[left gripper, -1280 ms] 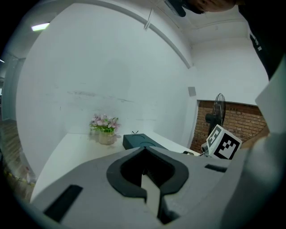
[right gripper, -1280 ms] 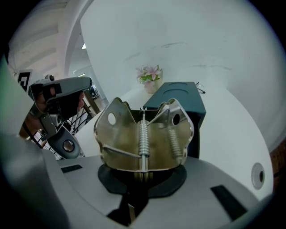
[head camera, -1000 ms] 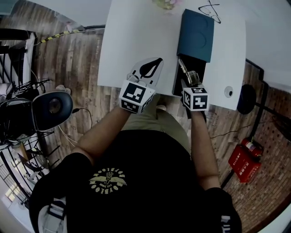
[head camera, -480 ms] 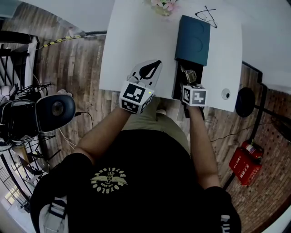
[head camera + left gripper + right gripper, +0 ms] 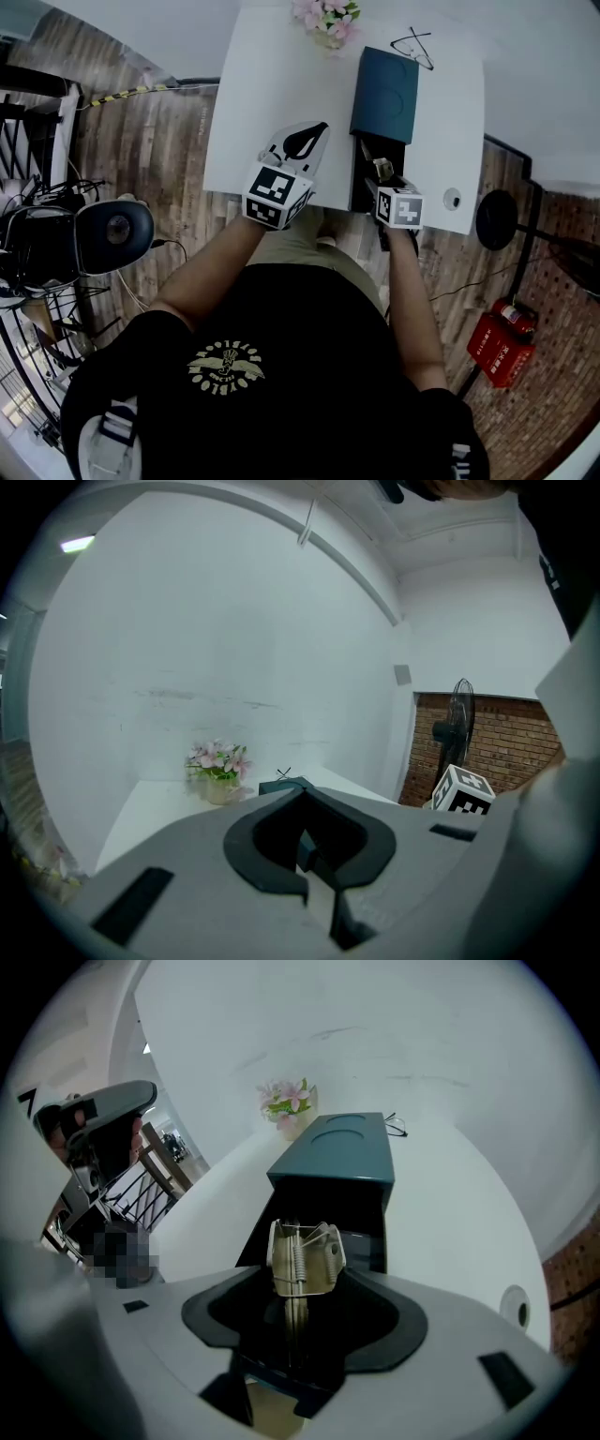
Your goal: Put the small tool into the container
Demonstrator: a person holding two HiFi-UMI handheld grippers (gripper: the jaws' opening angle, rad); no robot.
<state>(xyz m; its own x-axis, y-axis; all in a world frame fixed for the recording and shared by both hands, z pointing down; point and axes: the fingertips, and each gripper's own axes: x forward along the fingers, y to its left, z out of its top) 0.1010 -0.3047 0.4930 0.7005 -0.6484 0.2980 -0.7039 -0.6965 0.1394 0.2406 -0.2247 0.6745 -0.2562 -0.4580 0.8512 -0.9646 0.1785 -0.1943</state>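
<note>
Near edge: the front edge of the white surface (image 5: 272, 84) runs just under both tools, and a wooden floor (image 5: 159, 131) shows below and to the left of it.
Left side: the left tool (image 5: 323, 128) has its jaws together with nothing between them. It hangs above bare surface near the front edge, apart from the box.
Right side: the right tool (image 5: 377, 174) has its jaws wide, having just been opening. It points steeply down over the black tray.
Task piece: the small metal spring clip (image 5: 305, 1258) stands upright in the gap between the right tool's spread jaws, above the tray. Whether it rests on the tray's floor cannot be told.
Container: a teal box (image 5: 385, 89) lies lengthwise away from the person, with its black tray (image 5: 328, 1199) drawn out toward the front edge. The tray's dark inside shows no other contents clearly.
Open room: a broad bare stretch lies left of the box. On the right there is only a narrow strip, where a small round fitting (image 5: 453, 198) sits near the corner.
Far end: eyeglasses (image 5: 412, 47) lie just beyond the box, and pink flowers (image 5: 325, 17) stand to their left at the back edge.
</note>
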